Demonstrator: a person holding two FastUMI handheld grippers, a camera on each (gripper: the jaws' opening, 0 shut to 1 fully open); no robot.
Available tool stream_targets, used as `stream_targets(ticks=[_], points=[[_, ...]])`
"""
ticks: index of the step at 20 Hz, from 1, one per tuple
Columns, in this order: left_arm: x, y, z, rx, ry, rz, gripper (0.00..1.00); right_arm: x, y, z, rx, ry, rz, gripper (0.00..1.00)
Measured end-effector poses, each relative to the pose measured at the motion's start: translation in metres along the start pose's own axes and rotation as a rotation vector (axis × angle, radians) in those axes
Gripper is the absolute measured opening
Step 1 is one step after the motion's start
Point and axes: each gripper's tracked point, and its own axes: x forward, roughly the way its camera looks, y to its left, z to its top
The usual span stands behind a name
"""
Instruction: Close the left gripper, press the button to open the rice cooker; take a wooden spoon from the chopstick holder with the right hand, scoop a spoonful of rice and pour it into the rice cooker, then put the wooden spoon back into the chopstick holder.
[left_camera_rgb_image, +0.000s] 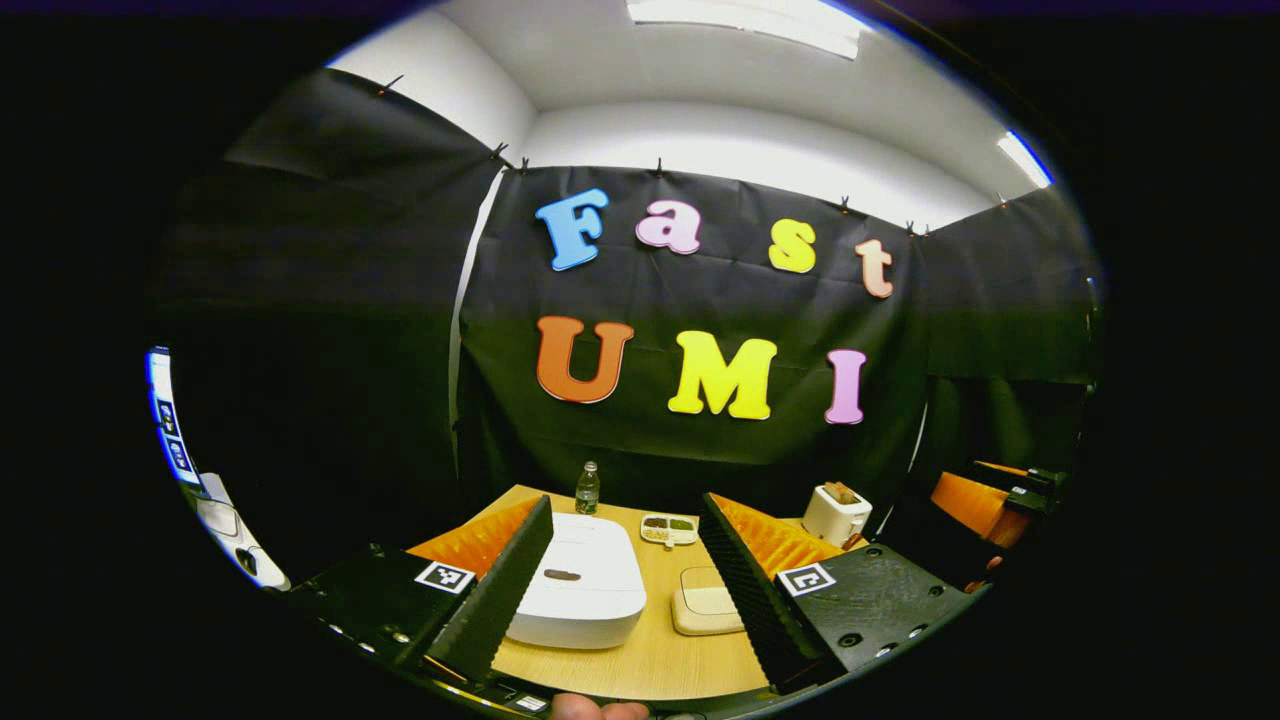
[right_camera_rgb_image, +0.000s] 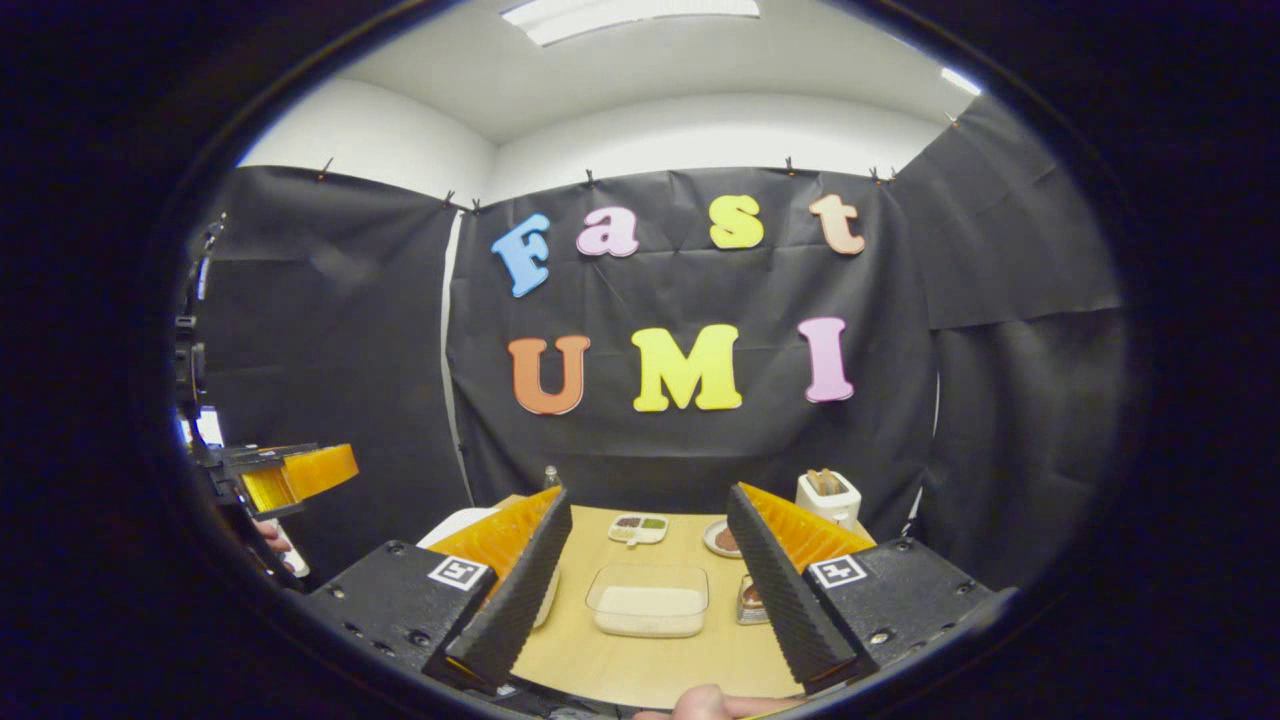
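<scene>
Rice cooker: white, rounded, lid shut, on wooden table, seen between left gripper fingers, which are spread wide, empty. One water bottle behind cooker. One divided dish behind and right of cooker, brownish and green contents. One white toaster far right of cooker. Clear rectangular tub holding white rice, between right gripper fingers, also spread, empty. Small dark item beside tub, possibly the chopstick holder; unclear.
</scene>
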Motion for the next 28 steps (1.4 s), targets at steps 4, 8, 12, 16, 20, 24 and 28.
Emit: stream_targets(ticks=[4,8,12,16,20,24,28], points=[[-0.050,-0.010,-0.001,-0.010,-0.012,-0.056,0.95,-0.052,0.023,-0.011,-0.027,0.028,-0.026,1.00],[-0.074,-0.008,-0.003,-0.003,-0.007,-0.065,0.94,-0.079,0.026,-0.014,-0.030,0.015,-0.070,0.96],[-0.081,-0.009,0.002,-0.013,-0.022,-0.075,0.94,-0.085,0.028,-0.012,-0.020,-0.002,-0.086,0.96],[-0.081,-0.010,0.005,-0.004,-0.027,-0.078,0.95,-0.086,0.034,-0.010,-0.037,0.001,-0.065,1.00],[-0.081,-0.011,0.003,0.000,-0.014,-0.078,0.94,-0.087,0.028,-0.015,-0.025,-0.001,-0.078,0.96],[-0.083,-0.013,0.004,0.014,-0.007,-0.073,0.94,-0.086,0.018,-0.017,-0.013,0.012,-0.098,1.00],[-0.081,-0.014,0.004,0.022,-0.007,-0.070,0.95,-0.087,0.011,-0.017,0.005,0.008,-0.114,1.00]])
